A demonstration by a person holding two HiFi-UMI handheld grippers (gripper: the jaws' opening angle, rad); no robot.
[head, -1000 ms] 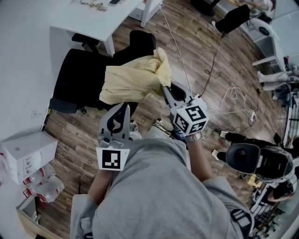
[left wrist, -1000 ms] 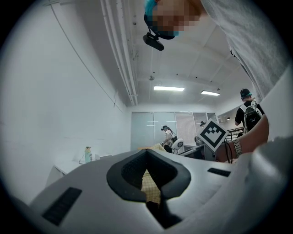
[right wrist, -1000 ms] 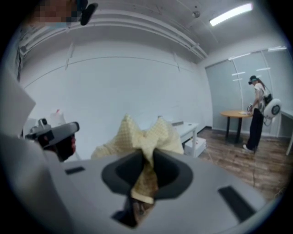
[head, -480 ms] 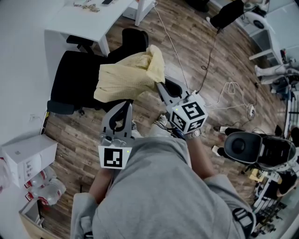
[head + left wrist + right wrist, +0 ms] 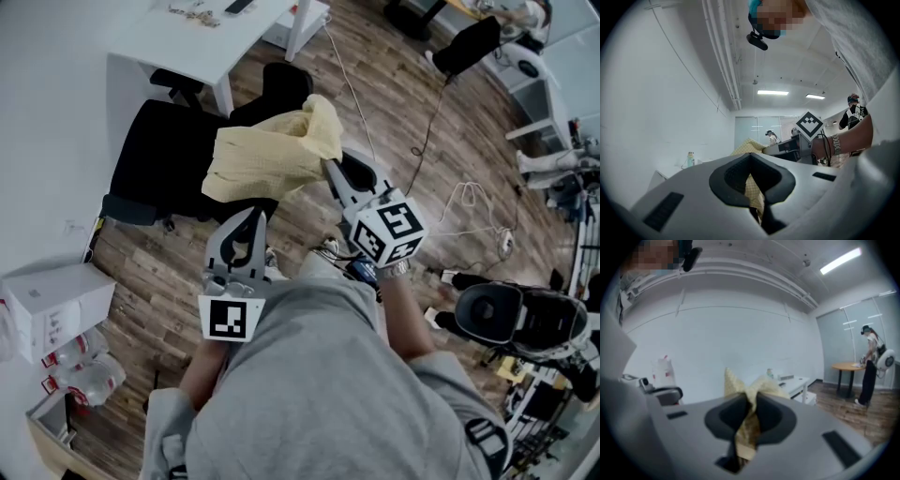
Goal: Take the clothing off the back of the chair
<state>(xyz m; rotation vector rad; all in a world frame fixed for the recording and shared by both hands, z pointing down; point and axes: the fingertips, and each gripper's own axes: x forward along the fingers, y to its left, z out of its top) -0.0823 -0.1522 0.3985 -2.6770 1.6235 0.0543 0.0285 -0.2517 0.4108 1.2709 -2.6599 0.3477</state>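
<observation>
A pale yellow garment hangs over the back of a black office chair. My right gripper is shut on its right corner, which is lifted into a bunched peak. In the right gripper view the yellow cloth is pinched between the jaws of the right gripper. My left gripper points level at the garment's lower hem. In the left gripper view, checked yellow cloth fills the narrow slit of the left gripper, so it looks shut on the hem.
A white desk stands just behind the chair. A white box and plastic bottles lie at the left wall. Cables trail across the wooden floor. Another black chair is at the right. A person stands by a round table.
My right gripper has risen with the garment's corner, pulling that side up off the chair back. The left gripper has stayed where it was.
</observation>
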